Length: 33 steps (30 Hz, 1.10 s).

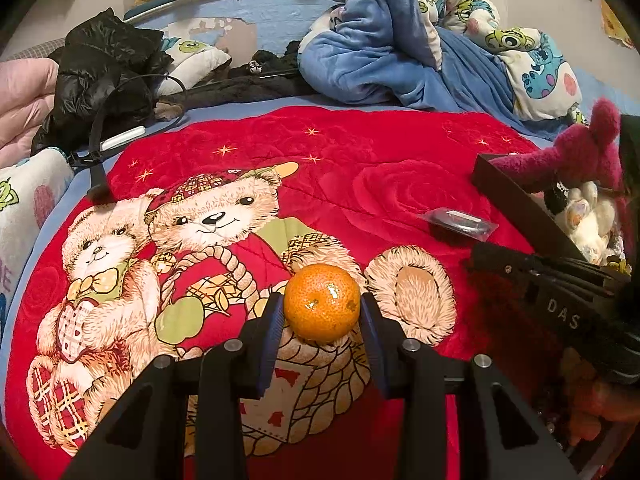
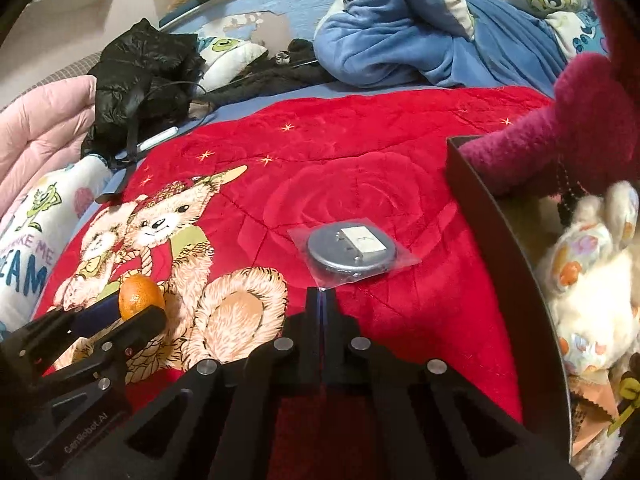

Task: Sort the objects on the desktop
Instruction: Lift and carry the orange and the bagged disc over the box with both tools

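An orange tangerine (image 1: 322, 302) sits between the blue-padded fingers of my left gripper (image 1: 322, 312), which is shut on it just above the red teddy-bear blanket (image 1: 360, 184). The tangerine also shows in the right wrist view (image 2: 140, 295), held at lower left. My right gripper (image 2: 322, 300) is shut and empty, its tips just short of a grey round disc in a clear plastic bag (image 2: 352, 254). The bagged disc also shows in the left wrist view (image 1: 458, 220), with the right gripper (image 1: 500, 264) near it.
A dark box (image 2: 492, 216) at the right holds a magenta plush (image 2: 568, 128) and a white plush (image 2: 592, 280). A black jacket (image 1: 104, 76), a white pen (image 1: 120, 140) and a crumpled blue blanket (image 1: 400, 52) lie beyond the red blanket.
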Each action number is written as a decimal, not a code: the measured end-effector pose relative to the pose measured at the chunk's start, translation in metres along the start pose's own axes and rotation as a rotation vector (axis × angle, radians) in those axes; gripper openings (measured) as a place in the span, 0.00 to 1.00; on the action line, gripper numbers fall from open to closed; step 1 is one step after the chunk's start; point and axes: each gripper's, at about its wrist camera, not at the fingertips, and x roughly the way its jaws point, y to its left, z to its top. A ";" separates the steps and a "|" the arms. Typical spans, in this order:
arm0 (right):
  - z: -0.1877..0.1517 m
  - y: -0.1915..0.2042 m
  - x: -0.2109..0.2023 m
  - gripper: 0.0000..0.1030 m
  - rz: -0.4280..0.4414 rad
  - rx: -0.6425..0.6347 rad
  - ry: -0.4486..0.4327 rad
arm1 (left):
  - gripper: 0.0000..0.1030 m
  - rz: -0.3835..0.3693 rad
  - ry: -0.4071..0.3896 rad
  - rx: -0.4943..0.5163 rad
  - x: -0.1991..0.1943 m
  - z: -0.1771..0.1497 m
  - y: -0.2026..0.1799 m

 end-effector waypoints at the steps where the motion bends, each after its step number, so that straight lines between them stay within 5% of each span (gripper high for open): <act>1: 0.000 0.000 -0.002 0.02 0.012 -0.001 -0.010 | 0.38 0.000 0.000 -0.001 0.000 0.000 0.000; 11: 0.000 0.000 -0.002 0.08 0.011 -0.021 0.000 | 0.38 -0.008 0.015 -0.011 0.002 -0.001 0.002; 15: 0.001 -0.010 -0.002 0.50 0.015 0.048 -0.003 | 0.38 -0.007 0.019 -0.007 0.004 -0.001 0.001; 16: 0.002 -0.010 -0.001 0.54 0.011 0.049 0.000 | 0.38 -0.006 0.019 -0.005 0.004 -0.001 0.000; 24: 0.013 -0.005 0.015 0.68 -0.122 0.033 0.024 | 0.38 -0.006 0.022 0.006 0.004 -0.001 -0.003; 33: 0.025 0.006 0.050 0.76 -0.146 -0.036 0.112 | 0.38 -0.005 0.026 0.005 0.004 -0.002 -0.003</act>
